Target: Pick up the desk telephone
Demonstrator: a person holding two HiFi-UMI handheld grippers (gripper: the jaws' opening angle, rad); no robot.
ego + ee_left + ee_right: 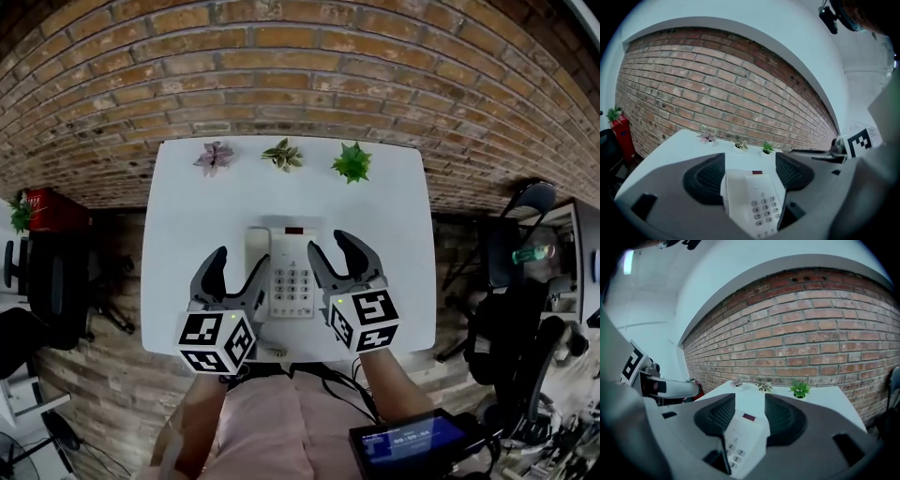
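A white rectangular table stands against a red brick wall. Three small potted plants line its far edge: a purple-leaved plant, a cream-and-green variegated plant and a bright green spiky plant, all well apart from the telephone. Off the table, a black office chair and a red box sit to the left. A second black chair and a green bottle sit to the right. A dark handheld device with a blue screen shows at the bottom.

The cream-white plastic desk telephone lies flat near the middle of the table's near half. Its handset rests in the cradle on its left side. A grey keypad fills the right, and a small dark red window sits at its top.

The left gripper comes at the handset side with its dark jaws spread wide, not pressing the phone, and its inner finger overlaps the handset's lower end. The right gripper flanks the keypad side with its jaws likewise apart and nothing clamped. In both gripper views the phone shows in the gap between the jaws.
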